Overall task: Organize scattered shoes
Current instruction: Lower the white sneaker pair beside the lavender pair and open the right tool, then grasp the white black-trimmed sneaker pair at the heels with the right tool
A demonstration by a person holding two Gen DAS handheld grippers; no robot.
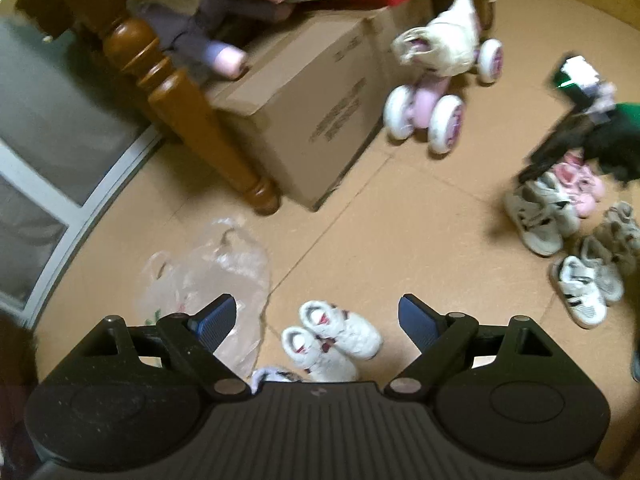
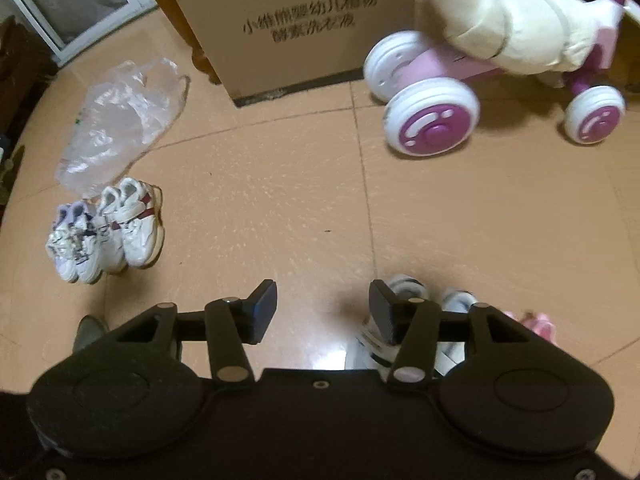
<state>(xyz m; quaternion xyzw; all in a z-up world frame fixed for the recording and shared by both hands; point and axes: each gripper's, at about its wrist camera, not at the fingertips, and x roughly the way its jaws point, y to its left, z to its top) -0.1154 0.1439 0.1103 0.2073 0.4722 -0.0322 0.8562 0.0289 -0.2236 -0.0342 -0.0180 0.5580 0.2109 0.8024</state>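
2 white shoes with dark red trim (image 1: 332,334) sit side by side low in the left wrist view, right between my left gripper (image 1: 316,316) fingers and a little beyond them, touching each other, their long axes running from lower left toward upper right of the frame. In the right wrist view the same pair (image 2: 134,222) lies at mid left, pressed against another white pair (image 2: 72,240), just below a crumpled plastic bag (image 2: 116,120). That little row looks lined up; whether more is meant to join it, I cannot tell.

More shoes crowd the right edge of the left view: a grey-white pair (image 1: 540,216), pink ones (image 1: 580,184) behind, and a white pair with dark stripes (image 1: 580,292) lower down. They look looser, though blur hides their exact lie. My right gripper (image 2: 323,308) hangs over that side; white shoes (image 2: 404,292) peek out behind its right finger at lower centre.

Both grippers stand wide apart and hold nothing. I judge the left is nearer the red-trimmed pair, the right nearer the cluster. A cardboard box (image 1: 312,112) and a pink ride-on toy (image 2: 460,76) fill the upper frame.
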